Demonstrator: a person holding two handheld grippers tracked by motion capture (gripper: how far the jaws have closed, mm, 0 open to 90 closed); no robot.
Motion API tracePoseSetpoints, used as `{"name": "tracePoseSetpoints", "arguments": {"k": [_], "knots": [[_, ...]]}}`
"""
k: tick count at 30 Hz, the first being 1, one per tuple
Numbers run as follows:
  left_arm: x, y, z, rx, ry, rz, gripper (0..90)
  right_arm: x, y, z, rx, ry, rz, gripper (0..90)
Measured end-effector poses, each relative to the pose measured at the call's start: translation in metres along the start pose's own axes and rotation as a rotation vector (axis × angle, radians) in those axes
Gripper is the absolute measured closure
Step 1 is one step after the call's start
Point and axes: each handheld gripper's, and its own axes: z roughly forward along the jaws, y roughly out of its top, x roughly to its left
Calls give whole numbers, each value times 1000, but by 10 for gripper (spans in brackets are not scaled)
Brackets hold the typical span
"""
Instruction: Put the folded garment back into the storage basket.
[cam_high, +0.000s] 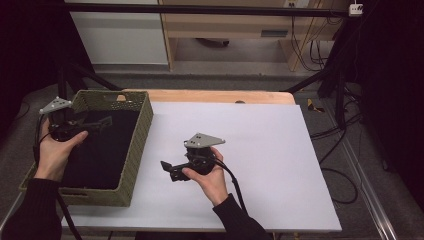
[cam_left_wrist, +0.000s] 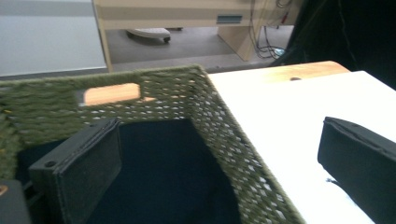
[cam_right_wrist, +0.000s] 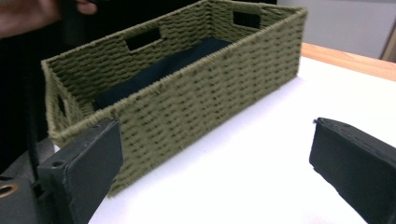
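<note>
A: Fingers (cam_left_wrist: 88, 172) of left gripper (cam_high: 75, 126) spread wide, nothing held, poised over dark cloth (cam_high: 100, 150) laid in basket (cam_high: 137, 145) at surface's left edge.

B: Right gripper (cam_high: 172, 170) likewise wide, empty; cloth judged deposited.

You are looking down from above your side; both gripper cameras are sitting close, sharing the woven basket (cam_high: 135, 145) (cam_left_wrist: 219, 116) (cam_right_wrist: 196, 93).

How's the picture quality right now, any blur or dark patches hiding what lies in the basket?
High view: sharp, but the basket floor reads as one dark patch. Left gripper view: near jaws soft, dark fabric inside lacks detail. Right gripper view: basket weave slightly soft, white table sheet bright, no glare.
</note>
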Motion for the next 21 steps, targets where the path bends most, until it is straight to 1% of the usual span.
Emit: {"name": "tracePoseSetpoints", "arguments": {"k": [3, 4, 6, 8, 9, 10, 12, 13, 14, 16, 19, 20, 21], "knots": [[-9, -2, -1, 2, -24, 12, 0, -7, -3, -6, 4, -1, 8, 38], [-9, -2, -1, 2, -24, 12, 0, -7, -3, -6, 4, -1, 8, 38], [-16, -3, -1, 6, -39, 17, 0, -11, -5, -11, 1, 3, 2, 36], [-22, -3, -1, 6, -56, 20, 0, -16, -7, -17, -1, -4, -1, 37], [-26, -3, -1, 4, -60, 22, 0, -21, -9, -24, 5, -10, -6, 33], [-30, -4, -1, 2, -70, 27, 0, -21, -9, -24, 5, -10, -6, 33], [-40, -4, 0, 4, -91, 47, 0, -26, -11, -32, 1, -16, -16, 32], [-48, -5, 2, 6, -106, 61, 0, -31, -13, -39, 2, -26, -14, 33], [-48, -5, 2, 6, -106, 61, 0, -31, -13, -39, 2, -26, -14, 33], [-59, -6, 5, 9, -129, 76, 0, -37, -15, -46, 4, -28, -11, 33], [-73, -8, 11, 11, -154, 99, 0, -45, -20, -56, 17, -25, -20, 30], [-77, -8, 12, 9, -161, 102, 0, -51, -23, -63, 20, -30, -15, 30], [-81, -9, 14, 9, -171, 107, 0, -51, -23, -63, 20, -30, -15, 30]]}}
